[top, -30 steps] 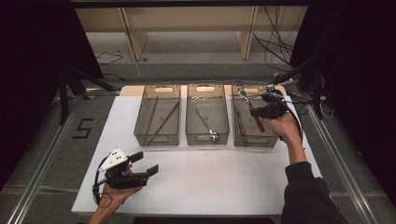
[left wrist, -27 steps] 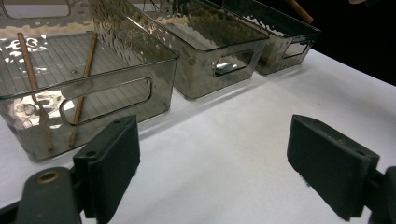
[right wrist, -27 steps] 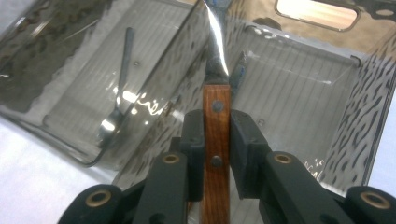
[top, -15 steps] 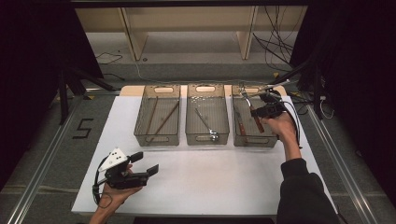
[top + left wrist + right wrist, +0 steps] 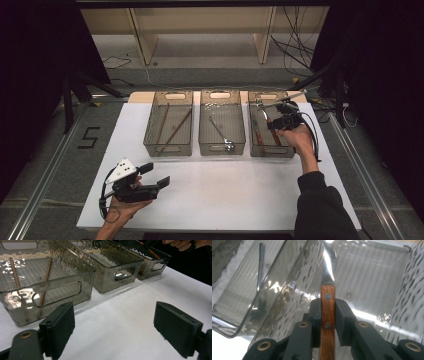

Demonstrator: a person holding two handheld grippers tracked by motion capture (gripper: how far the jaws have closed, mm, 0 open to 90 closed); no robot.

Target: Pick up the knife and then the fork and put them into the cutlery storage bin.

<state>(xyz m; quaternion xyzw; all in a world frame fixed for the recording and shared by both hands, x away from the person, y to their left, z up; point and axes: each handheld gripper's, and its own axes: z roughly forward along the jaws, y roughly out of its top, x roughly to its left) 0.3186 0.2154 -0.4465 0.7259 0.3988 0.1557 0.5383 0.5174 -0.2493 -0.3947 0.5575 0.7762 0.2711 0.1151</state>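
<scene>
The right gripper [image 5: 327, 315], at the lower middle of its own view, is clamped on the wooden-handled knife [image 5: 328, 290] above the right-hand bin [image 5: 270, 145]; its blade could catch the bin wall and twist loose.

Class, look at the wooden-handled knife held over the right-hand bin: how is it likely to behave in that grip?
The knife looks stiff: a metal blade riveted to a wooden handle, so it probably won't bend. The right gripper clamps only the narrow handle, so it might pivot if bumped. The polished blade looks slick, and it may clatter against the hard clear bin.
</scene>
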